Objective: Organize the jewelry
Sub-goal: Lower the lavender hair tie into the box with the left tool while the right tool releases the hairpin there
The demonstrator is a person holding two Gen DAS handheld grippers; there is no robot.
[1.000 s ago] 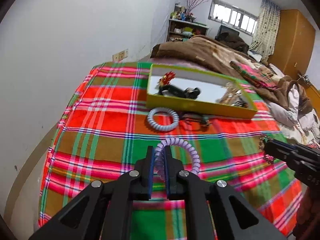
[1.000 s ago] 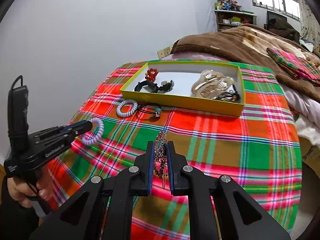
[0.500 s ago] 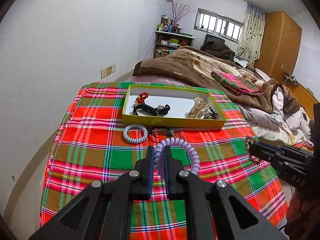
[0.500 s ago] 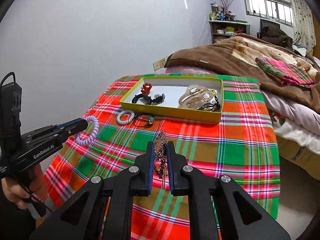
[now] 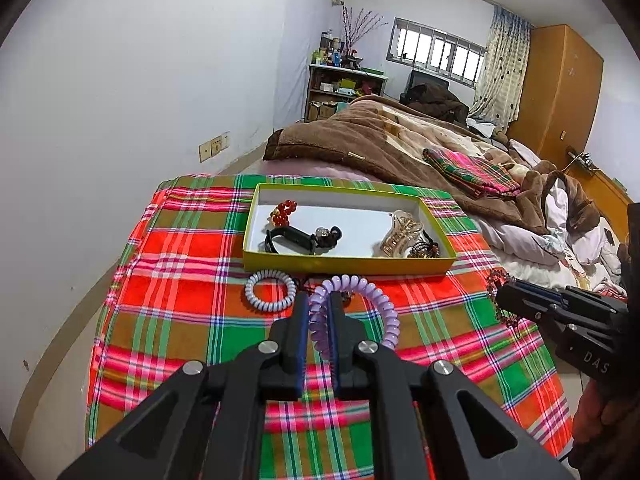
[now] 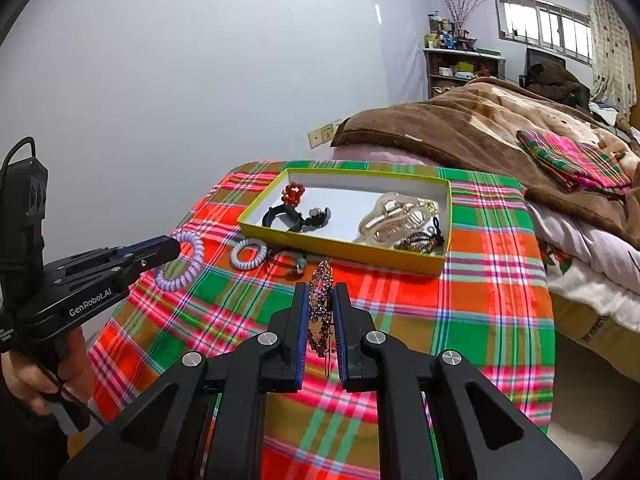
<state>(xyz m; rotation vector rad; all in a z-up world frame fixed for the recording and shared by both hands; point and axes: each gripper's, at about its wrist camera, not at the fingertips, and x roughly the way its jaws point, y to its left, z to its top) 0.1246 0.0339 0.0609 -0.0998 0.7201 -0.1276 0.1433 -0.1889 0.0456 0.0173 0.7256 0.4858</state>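
My left gripper [image 5: 319, 300] is shut on a purple coil hair tie [image 5: 372, 300] and holds it above the plaid cloth; it also shows in the right wrist view [image 6: 168, 248] with the tie [image 6: 182, 262]. My right gripper [image 6: 321, 292] is shut on a beaded purple hair clip [image 6: 320, 308]; it shows at the right of the left wrist view [image 5: 500, 300]. A yellow-green box [image 5: 348, 266] [image 6: 344, 246] holds a red bead piece [image 5: 283, 212], a black band [image 5: 292, 238] and a gold claw clip [image 6: 394, 218].
A white coil hair tie [image 5: 269, 292] [image 6: 249, 254] and a dark cord with a bead [image 6: 294, 262] lie on the plaid cloth [image 5: 180, 280] before the box. A brown blanket [image 5: 360, 140] lies behind it. A white wall [image 5: 120, 100] stands at the left.
Both grippers have pulled back and up from the box, each still holding its piece. The box and bed look farther away.
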